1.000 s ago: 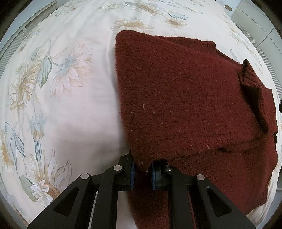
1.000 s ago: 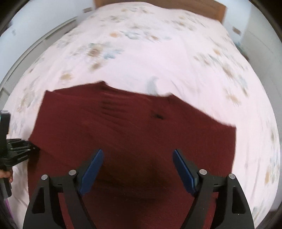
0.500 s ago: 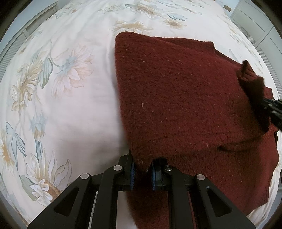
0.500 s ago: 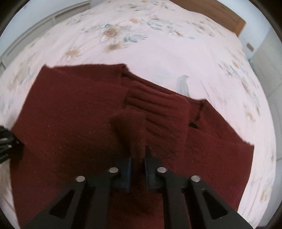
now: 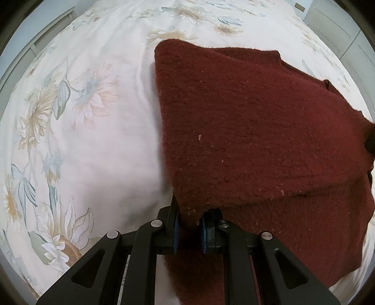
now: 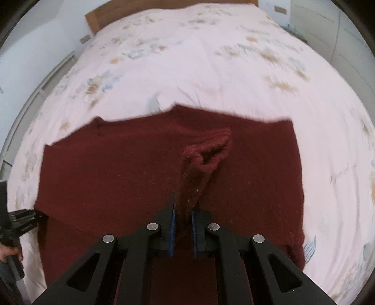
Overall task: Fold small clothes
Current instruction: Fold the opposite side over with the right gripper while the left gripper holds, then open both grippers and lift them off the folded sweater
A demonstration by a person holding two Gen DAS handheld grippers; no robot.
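A dark red knit sweater [image 5: 257,131] lies on a floral bedspread [image 5: 93,131], partly folded over itself. My left gripper [image 5: 189,223] is shut on a near corner of the sweater's upper layer. My right gripper [image 6: 182,215] is shut on the ribbed sleeve cuff [image 6: 206,154] and holds it lifted above the sweater body [image 6: 112,178]. The left gripper [image 6: 18,223] also shows at the left edge of the right wrist view, holding the sweater's left corner.
The bed [image 6: 211,70] stretches away with a wooden headboard [image 6: 98,16] at its far end. White cabinet doors [image 6: 328,30] stand at the right. A window frame [image 5: 30,54] runs along the left of the bed.
My right gripper came down, shut on the sleeve cuff and lifted it back over the sweater. My left gripper stayed shut on its corner, almost still.
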